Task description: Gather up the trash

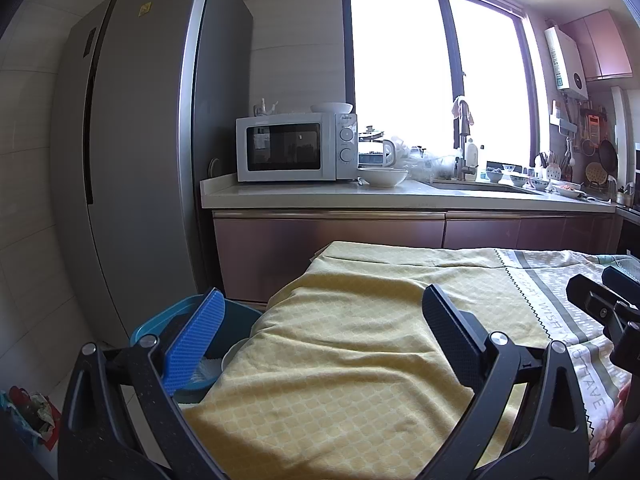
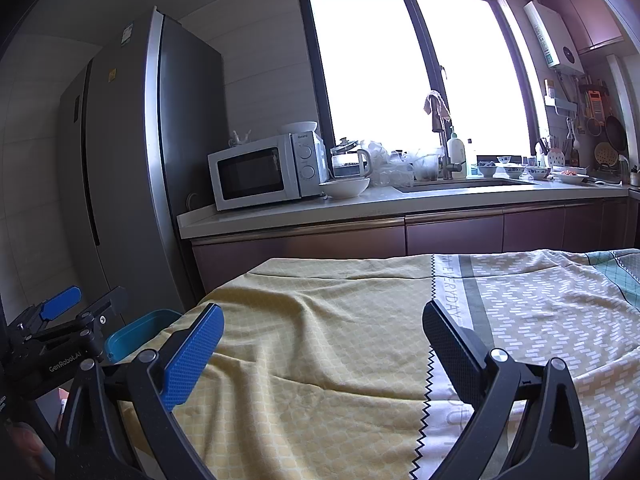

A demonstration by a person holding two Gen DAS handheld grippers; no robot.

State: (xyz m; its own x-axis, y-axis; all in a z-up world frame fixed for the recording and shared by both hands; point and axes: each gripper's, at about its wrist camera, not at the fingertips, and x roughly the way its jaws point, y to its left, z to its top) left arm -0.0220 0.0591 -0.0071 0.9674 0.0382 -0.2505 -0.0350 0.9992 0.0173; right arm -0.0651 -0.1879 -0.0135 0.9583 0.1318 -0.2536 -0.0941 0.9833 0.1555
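Observation:
My left gripper is open and empty over the left part of a table under a yellow patterned cloth. Just left of the table's edge, behind the blue finger, stands a blue bin holding something white. My right gripper is also open and empty, above the middle of the cloth. The right wrist view catches the left gripper at the left edge and the bin beside it. The right gripper shows at the right edge of the left wrist view. No loose trash shows on the cloth.
A tall grey fridge stands left of the bin. Behind the table runs a counter with a white microwave, a bowl, a sink and dishes. Red and green items lie on the floor at lower left.

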